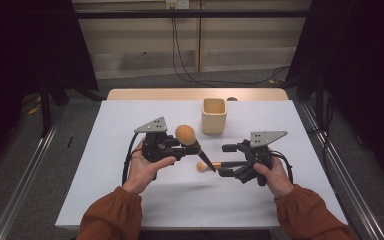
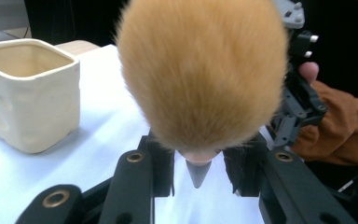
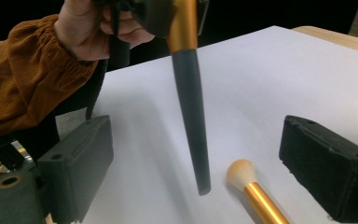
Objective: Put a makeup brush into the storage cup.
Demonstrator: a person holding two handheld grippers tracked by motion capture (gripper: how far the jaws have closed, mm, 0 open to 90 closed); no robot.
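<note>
My left gripper (image 1: 184,147) is shut on a large makeup brush (image 1: 186,134). Its fluffy orange head (image 2: 200,70) points up, and its black handle (image 3: 191,107) slants down to the right, ending just above the table. A small brush with a pale head (image 3: 240,173) and a gold ferrule (image 3: 265,205) lies flat on the white sheet (image 1: 201,166). My right gripper (image 1: 225,161) stands open around the small brush's handle end, and its pads (image 3: 324,170) do not touch it. The large brush's handle tip hangs just beside the small brush's head.
A cream square cup (image 1: 214,116) stands upright and empty behind the grippers, also seen at the left of the left gripper view (image 2: 28,93). The white sheet (image 1: 130,200) covers a wooden table with dark floor and cables beyond it.
</note>
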